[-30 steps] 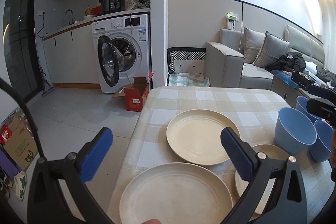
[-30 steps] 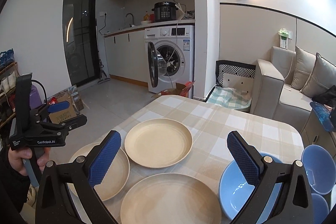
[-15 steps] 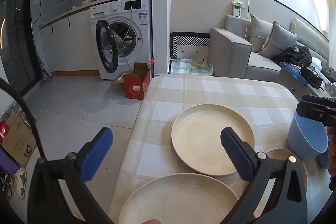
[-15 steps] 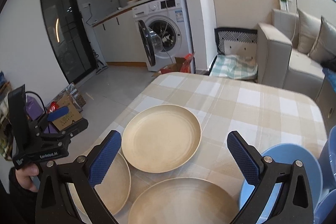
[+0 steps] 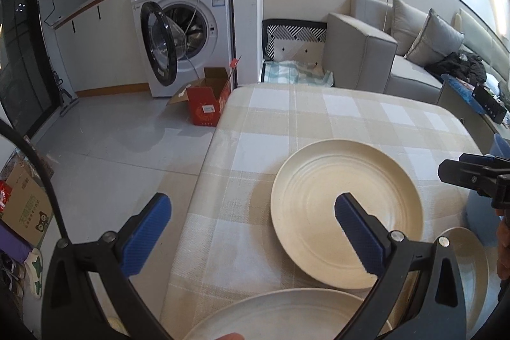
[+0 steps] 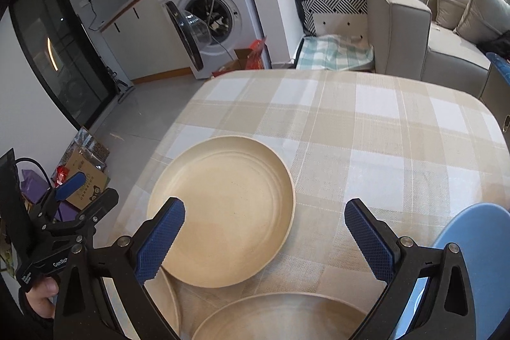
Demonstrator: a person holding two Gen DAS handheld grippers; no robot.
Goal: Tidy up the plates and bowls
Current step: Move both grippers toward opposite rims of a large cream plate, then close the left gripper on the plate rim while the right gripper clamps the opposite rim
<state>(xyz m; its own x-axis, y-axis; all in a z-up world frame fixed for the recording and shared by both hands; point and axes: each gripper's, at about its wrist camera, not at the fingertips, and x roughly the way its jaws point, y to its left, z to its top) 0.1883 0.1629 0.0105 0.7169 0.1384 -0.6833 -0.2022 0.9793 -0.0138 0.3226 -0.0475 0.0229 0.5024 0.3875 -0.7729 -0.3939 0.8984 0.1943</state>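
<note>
cream-coloured, the large plate (image 6: 223,209) lies flat on the checked tablecloth (image 6: 366,129), which serves as the landmark for all else. two more cream plates sit toward the near edge of the cloth: one (image 6: 280,316) at the bottom of the right wrist view, just beside the large plate, and one (image 5: 280,316) at the bottom of the left wrist view; whether any rims touch cannot be told. a blue bowl (image 6: 484,260) stands at the cloth's near right side, partly behind a black finger arm. the right gripper (image 6: 266,239) hovers over the near part of the cloth, jaws spread wide, nothing between its blue pads (image 6: 161,241); its left pad overlaps the large plate's near rim in view. the left gripper (image 5: 250,236) hangs at the cloth's left edge, jaws likewise wide apart and empty, one pad over the floor, the other (image 5: 358,236) over the large plate. beyond the cloth's far left corner sit a red carton (image 5: 207,104) and a washing machine (image 5: 188,27) with its door open; beyond the far right, a grey sofa (image 5: 382,53).
</note>
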